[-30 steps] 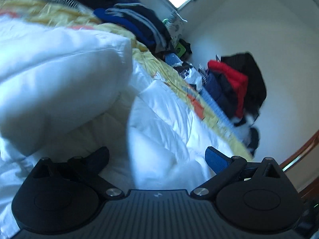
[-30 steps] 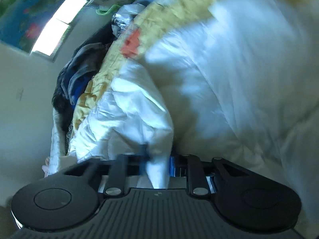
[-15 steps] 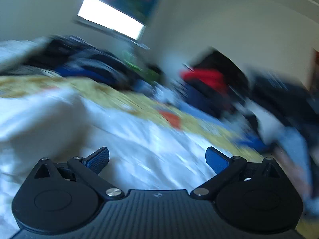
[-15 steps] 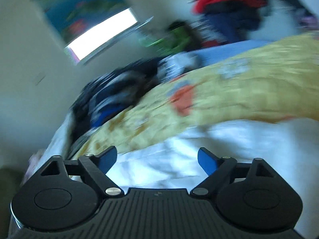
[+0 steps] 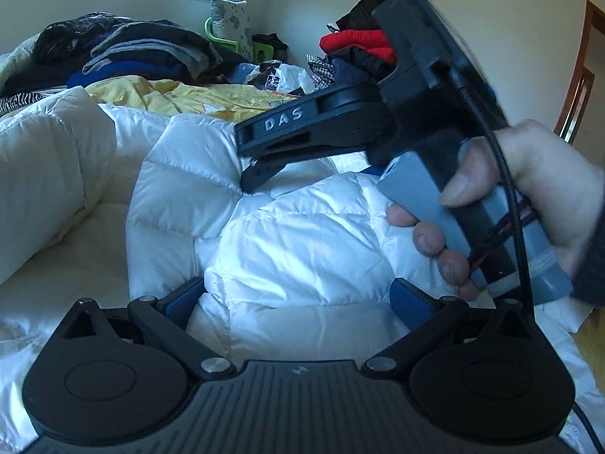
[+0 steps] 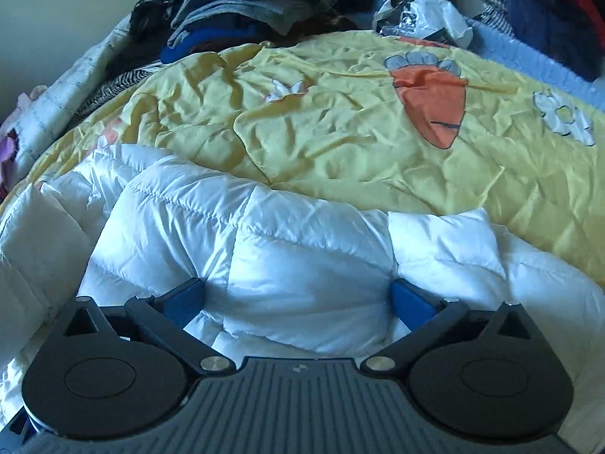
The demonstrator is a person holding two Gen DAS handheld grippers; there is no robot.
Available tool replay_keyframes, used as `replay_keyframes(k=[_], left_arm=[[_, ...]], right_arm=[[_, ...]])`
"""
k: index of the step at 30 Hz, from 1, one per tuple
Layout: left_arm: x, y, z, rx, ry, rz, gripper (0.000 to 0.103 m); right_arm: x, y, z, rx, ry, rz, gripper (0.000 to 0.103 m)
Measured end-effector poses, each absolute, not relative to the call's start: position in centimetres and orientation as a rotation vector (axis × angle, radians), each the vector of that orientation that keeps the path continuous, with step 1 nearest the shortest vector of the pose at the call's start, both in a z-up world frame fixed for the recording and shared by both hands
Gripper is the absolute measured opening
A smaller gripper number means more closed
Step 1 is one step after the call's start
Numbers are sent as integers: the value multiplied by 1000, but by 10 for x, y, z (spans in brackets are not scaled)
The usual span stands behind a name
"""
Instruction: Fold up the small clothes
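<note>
A white quilted puffer jacket (image 5: 295, 234) lies bunched on the bed, and also fills the lower half of the right wrist view (image 6: 302, 265). My left gripper (image 5: 297, 302) is open, its blue pads either side of a white fold without pinching it. My right gripper (image 6: 298, 300) is open, its pads straddling a puffy fold of the jacket. In the left wrist view the right gripper's body (image 5: 321, 132) shows from the side, held by a hand (image 5: 529, 196), its tip low on the jacket.
A yellow bedcover with a carrot print (image 6: 378, 113) lies beyond the jacket. A pile of dark clothes (image 5: 124, 49) sits at the far left, red and dark garments (image 5: 355, 45) at the far right. A wooden door frame (image 5: 578, 75) stands at the right.
One second ago my right gripper was shut on white fabric; it has let go and is open. Both grippers swung up, then came back down onto the jacket.
</note>
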State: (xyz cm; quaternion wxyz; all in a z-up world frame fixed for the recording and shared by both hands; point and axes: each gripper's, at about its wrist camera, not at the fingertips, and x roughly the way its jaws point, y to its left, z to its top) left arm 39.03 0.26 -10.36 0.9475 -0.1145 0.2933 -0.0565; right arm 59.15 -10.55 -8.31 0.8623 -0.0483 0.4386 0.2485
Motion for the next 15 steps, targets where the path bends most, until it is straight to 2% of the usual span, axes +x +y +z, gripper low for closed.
replay_keyframes(k=[1,2,4,5,8,11,15], left_arm=[[392,5,-104,-239,595,-117,103],[395,6,-104,-244,592,-119,103],[391,5,-104,-255,586,-122,103],[390,5,-103,-259,583,-122,103],[384,3,-103,-269,575,-118,103],[384,4,-104,-284,564,-111,103],[384,9,-105,-337,543,-112,103]], right_arm=[[588,-110,-78,-77,905,500,94],[582,-119,-70,-26,879,482,91],[556,-142,-46,97,796,459,93],[541,-158,-37,164,742,456,98],[484,-220,-21,364,596,424,99],[427,-296,-27,562,469,292,100],[364,-394,-55,788,355,35,96]])
